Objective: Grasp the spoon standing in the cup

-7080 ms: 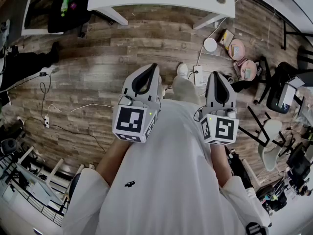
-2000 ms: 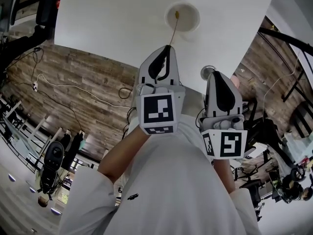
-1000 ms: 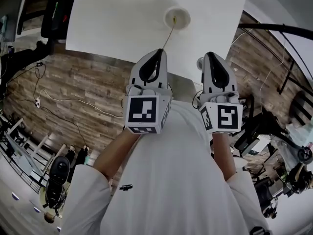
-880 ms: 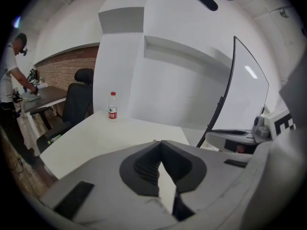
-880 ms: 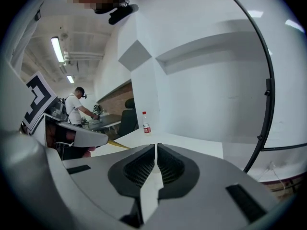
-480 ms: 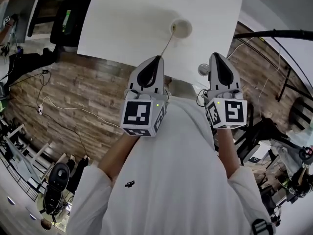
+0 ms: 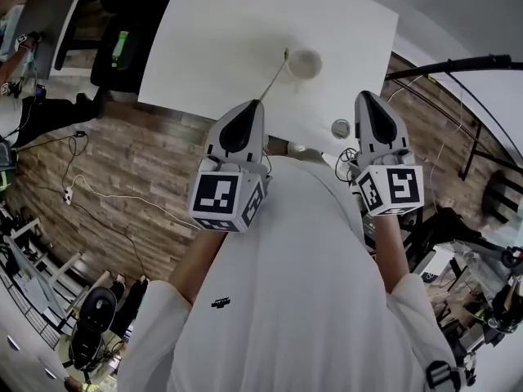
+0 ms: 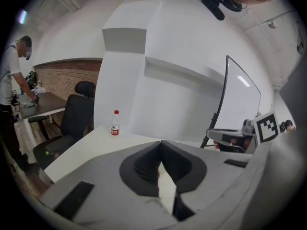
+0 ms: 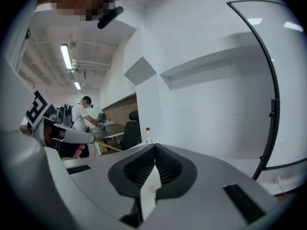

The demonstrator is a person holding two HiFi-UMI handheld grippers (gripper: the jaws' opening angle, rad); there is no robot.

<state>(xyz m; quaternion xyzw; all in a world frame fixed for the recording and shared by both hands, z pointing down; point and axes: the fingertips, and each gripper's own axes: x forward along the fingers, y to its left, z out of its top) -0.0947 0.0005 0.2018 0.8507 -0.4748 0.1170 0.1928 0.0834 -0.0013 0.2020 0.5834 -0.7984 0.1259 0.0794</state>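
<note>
We log the cup [image 7: 304, 62] on the white counter [image 7: 204, 47], toward its near-right part, w/ the spoon [image 7: 275, 75] standing in it, handle leaning out toward the L gripper [image 7: 248, 107]. L gripper's jaws are clenched tip to tip w/ nothing betw. them, just beside the handle's end at the counter's near edge. R gripper [image 7: 369, 98] has its jaws likewise clenched & empty, off the counter's near-right corner and apart from the cup; a red-capped bottle [image 8: 115, 124] stands at the counter's far side.
</note>
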